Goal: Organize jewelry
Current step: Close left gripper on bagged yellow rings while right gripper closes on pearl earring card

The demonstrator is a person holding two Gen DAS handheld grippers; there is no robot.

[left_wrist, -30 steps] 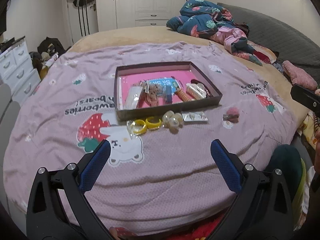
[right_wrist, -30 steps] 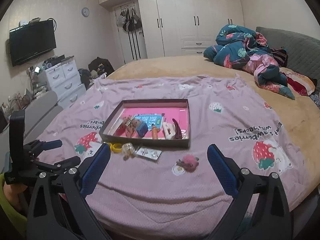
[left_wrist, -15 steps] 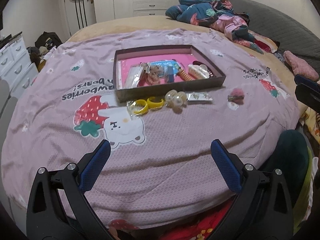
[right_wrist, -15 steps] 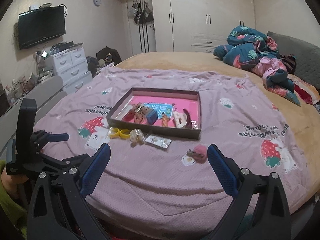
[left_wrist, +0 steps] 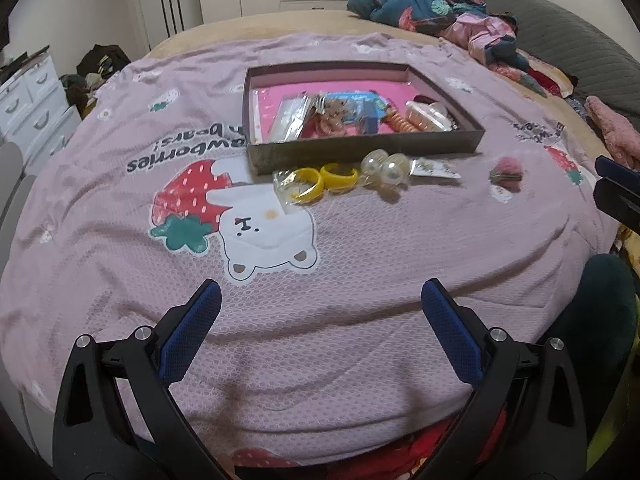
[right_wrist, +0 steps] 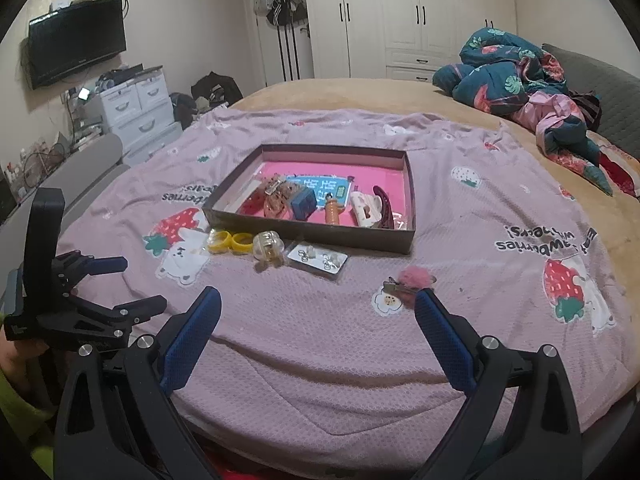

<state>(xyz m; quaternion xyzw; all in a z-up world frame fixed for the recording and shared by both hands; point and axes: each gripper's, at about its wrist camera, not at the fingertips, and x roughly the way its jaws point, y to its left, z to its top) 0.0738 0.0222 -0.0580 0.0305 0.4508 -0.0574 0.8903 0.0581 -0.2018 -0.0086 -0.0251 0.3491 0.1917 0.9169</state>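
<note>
A dark shallow box with a pink floor lies on the pink bedspread and holds several hair clips and trinkets. In front of it lie two yellow rings, two clear pearl-like balls, a card of earrings and a pink pompom clip. My left gripper is open and empty, well short of the rings. My right gripper is open and empty, its right finger just below the pompom clip.
A bundled quilt lies at the far right of the bed. White drawers and a wall television stand to the left. The left gripper shows at the left of the right wrist view.
Both grippers have moved forward and lower towards the items on the bedspread. Both stay open and empty.
</note>
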